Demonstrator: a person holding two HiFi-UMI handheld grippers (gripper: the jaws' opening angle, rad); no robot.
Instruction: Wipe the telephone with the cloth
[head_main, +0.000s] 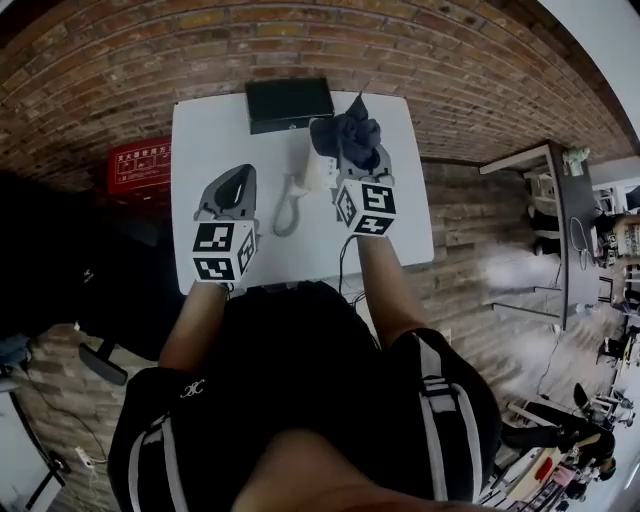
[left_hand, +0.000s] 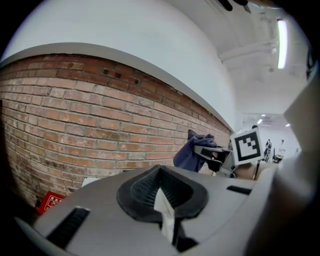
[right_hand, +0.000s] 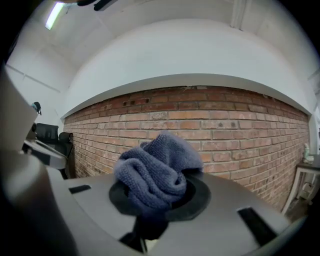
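The cloth (right_hand: 157, 170) is dusky blue-grey. On the white table (head_main: 205, 130), the telephone (head_main: 318, 168) is off-white and its cord (head_main: 288, 215) pale grey. A black box (head_main: 289, 103) sits at the table's far edge, a red box (head_main: 138, 165) left of the table. The left gripper (head_main: 232, 190) and right gripper (head_main: 357, 160) are grey with black-and-white marker squares. The brick wall (right_hand: 225, 125) is red-brown.

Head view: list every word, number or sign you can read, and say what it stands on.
Red box beside the table: white characters, too small and blurred to read.
Left marker cube and right marker cube: black-and-white square patterns only, no words.
Nothing else shows legible print.
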